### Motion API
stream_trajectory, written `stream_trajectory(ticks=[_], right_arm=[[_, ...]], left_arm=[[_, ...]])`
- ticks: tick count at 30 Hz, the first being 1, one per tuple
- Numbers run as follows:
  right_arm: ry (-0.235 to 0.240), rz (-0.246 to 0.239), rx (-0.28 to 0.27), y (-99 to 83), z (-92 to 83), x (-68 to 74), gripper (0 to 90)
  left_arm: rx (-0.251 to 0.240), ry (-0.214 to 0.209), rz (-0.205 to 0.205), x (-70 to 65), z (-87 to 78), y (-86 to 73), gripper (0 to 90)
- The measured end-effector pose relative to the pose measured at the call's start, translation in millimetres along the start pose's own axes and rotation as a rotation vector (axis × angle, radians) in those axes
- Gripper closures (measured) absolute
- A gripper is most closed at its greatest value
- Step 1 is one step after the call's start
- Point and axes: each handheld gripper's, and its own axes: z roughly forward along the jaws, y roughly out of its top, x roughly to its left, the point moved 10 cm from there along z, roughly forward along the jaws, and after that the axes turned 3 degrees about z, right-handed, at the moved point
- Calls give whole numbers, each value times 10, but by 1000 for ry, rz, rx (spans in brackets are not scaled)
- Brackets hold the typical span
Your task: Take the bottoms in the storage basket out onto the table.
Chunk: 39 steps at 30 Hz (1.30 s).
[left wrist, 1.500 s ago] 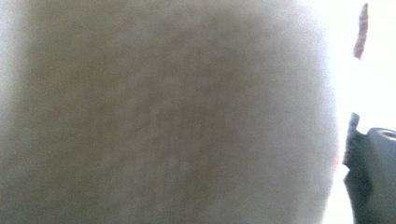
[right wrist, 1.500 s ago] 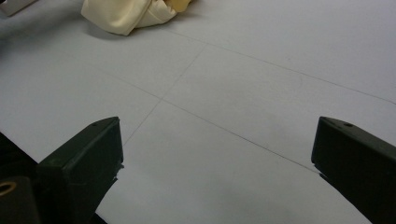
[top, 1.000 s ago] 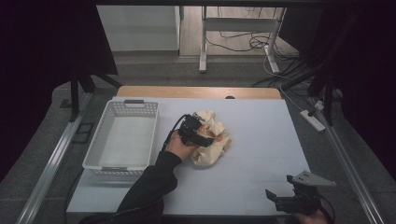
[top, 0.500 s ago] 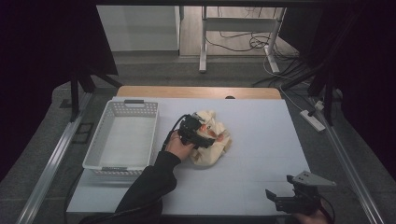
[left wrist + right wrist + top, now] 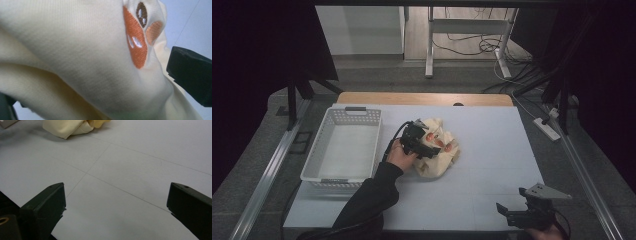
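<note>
Barely anything has shifted since a second ago, except the left gripper [image 5: 428, 145] has just been spreading its jaws, now wide with the crumpled cream cloth [image 5: 439, 150] bulging between them. That cloth sits mid-table, with the white basket [image 5: 343, 150] at its 9 o'clock. Over at 5 o'clock, near the table [image 5: 492, 130] edge, the right gripper [image 5: 116, 202] hovers wide apart over bare surface.

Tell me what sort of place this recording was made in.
Probably a lab or workshop data-collection station: a white-topped table inside a metal frame, a power strip and loose cables on the floor beyond, dark drapes at both sides.
</note>
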Motion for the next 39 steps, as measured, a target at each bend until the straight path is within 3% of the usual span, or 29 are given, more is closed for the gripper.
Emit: stream_trajectory(ticks=[24, 32, 39], right_arm=[[-1, 1, 1, 0, 1, -1, 25], [-1, 1, 1, 0, 1, 0, 25], [-1, 2, 1, 0, 1, -1, 25]], left_arm=[[-38, -40, -10, -25, -136, -3, 0], [-30, -37, 27, -54, -185, 13, 0], [-35, -42, 19, -59, -239, 21, 0]])
